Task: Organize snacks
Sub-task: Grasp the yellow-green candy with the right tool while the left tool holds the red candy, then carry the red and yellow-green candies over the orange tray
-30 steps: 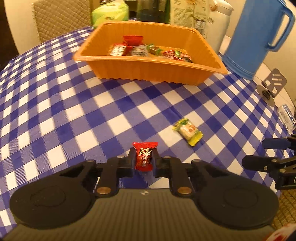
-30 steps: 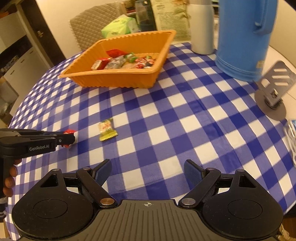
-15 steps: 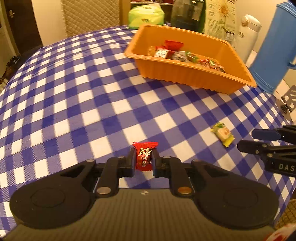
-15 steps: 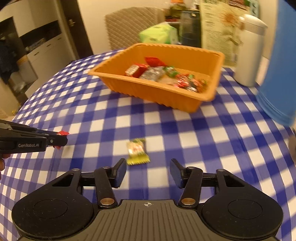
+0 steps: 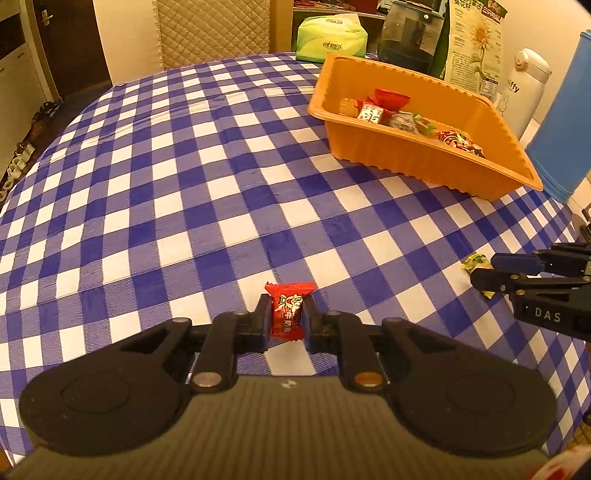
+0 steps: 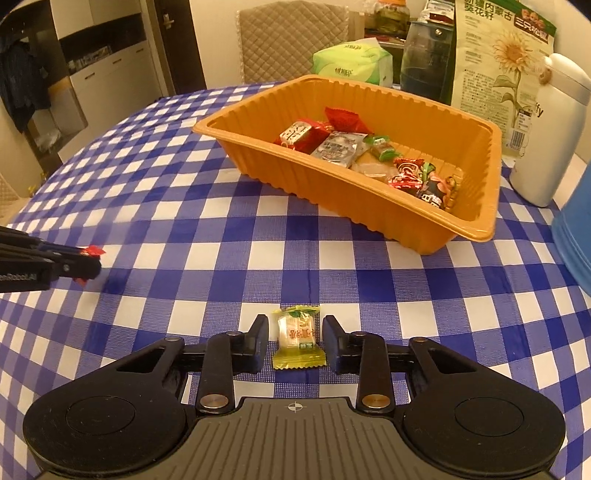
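My left gripper (image 5: 287, 316) is shut on a red wrapped candy (image 5: 288, 312) and holds it over the blue-and-white checked tablecloth; it also shows at the left of the right wrist view (image 6: 86, 266). My right gripper (image 6: 295, 341) is open, its fingers on either side of a yellow-green wrapped candy (image 6: 297, 338) that lies on the cloth. That candy peeks out behind the right gripper in the left wrist view (image 5: 476, 262). The orange tray (image 6: 258, 162) holds several wrapped snacks (image 6: 340, 146) and stands at the back right (image 5: 424, 162).
A blue jug (image 5: 569, 122) and a white flask (image 6: 546, 129) stand right of the tray. A green tissue pack (image 6: 351, 61), a dark jar (image 6: 424, 59) and a sunflower-seed bag (image 6: 498, 51) stand behind it. A quilted chair (image 5: 212, 31) is beyond the table.
The left gripper swung left with the red candy, so the tray now sits to its right. The right gripper moved forward onto the yellow-green candy and its jaws narrowed around it.
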{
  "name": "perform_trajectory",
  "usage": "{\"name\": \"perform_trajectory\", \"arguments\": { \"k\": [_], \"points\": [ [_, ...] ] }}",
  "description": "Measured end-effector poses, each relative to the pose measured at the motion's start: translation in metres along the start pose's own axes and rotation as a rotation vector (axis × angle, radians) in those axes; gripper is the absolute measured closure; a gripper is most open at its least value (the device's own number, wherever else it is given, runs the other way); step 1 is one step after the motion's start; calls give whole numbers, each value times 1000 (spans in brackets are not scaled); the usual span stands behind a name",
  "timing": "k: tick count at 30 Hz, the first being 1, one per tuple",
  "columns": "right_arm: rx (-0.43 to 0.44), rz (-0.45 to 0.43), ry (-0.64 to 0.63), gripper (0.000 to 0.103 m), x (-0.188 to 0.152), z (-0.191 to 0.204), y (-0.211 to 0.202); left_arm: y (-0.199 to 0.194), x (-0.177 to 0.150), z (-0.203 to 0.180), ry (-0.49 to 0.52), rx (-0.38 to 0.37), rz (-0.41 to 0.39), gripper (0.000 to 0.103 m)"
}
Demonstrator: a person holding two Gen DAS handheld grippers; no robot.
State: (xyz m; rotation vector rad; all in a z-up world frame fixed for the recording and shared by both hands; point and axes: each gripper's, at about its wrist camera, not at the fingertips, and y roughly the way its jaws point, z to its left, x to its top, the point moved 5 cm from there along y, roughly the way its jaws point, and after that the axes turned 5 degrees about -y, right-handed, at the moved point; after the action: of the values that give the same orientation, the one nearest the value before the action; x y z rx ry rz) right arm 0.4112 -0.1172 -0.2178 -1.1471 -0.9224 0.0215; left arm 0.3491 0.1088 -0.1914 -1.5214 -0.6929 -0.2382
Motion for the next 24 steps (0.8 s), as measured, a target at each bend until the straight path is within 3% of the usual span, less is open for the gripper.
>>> {"name": "perform_trajectory", "arguments": {
  "k": [8,10,24],
  "points": [
    [-20,10,-6,75,2,3,9,-1,0,8,-4,3,1,88],
    [-22,10,-12,81,2,4,9,-1,0,9,-4,2,0,88],
    [14,-11,64,81,-6,3,-16,-8,4,5,18,-12,-7,88]
  ]
}}
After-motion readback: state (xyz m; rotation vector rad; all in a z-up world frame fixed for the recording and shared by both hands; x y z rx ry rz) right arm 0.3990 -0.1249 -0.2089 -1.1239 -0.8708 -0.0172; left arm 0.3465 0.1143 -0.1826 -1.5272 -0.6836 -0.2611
